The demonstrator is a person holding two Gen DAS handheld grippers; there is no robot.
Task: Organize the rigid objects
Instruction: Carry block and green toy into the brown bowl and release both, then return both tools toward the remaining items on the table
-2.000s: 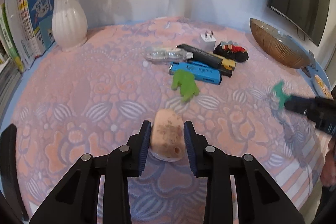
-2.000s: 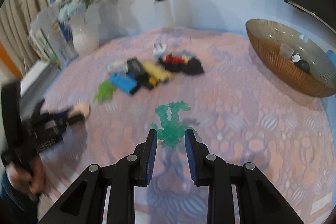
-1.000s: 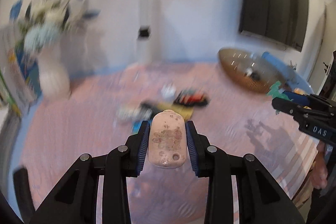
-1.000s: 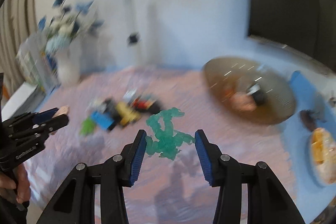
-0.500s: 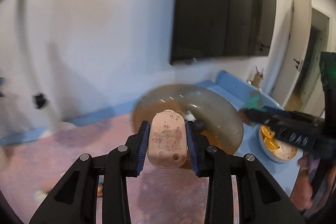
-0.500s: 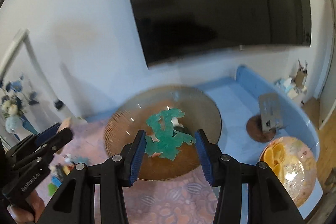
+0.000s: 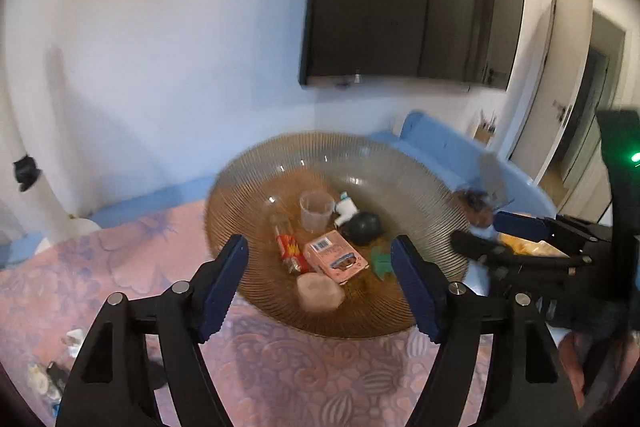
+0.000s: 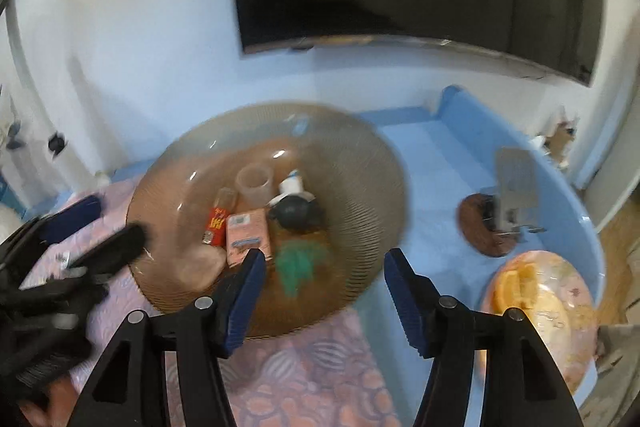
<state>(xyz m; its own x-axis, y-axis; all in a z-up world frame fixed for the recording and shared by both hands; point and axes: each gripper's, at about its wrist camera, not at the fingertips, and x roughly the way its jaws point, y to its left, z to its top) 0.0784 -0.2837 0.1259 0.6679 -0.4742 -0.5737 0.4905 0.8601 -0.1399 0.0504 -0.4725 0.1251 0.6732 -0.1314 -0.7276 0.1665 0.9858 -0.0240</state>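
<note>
Left gripper jaws wide, empty; pink oblong piece lies between and below them at 6 o'clock in the ribbed bowl, long axis unclear from blur. Right gripper jaws wide, empty; green figure lies just beyond, toward 11 o'clock, long axis roughly 12-to-6. Judgement: both pieces deposited; each gripper sits nearest its own piece, so the next move is withdrawal

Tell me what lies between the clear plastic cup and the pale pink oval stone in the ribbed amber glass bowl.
In the left wrist view, the small bottle with a red label and the pink card box lie between the cup and the stone, all inside the bowl.
</note>
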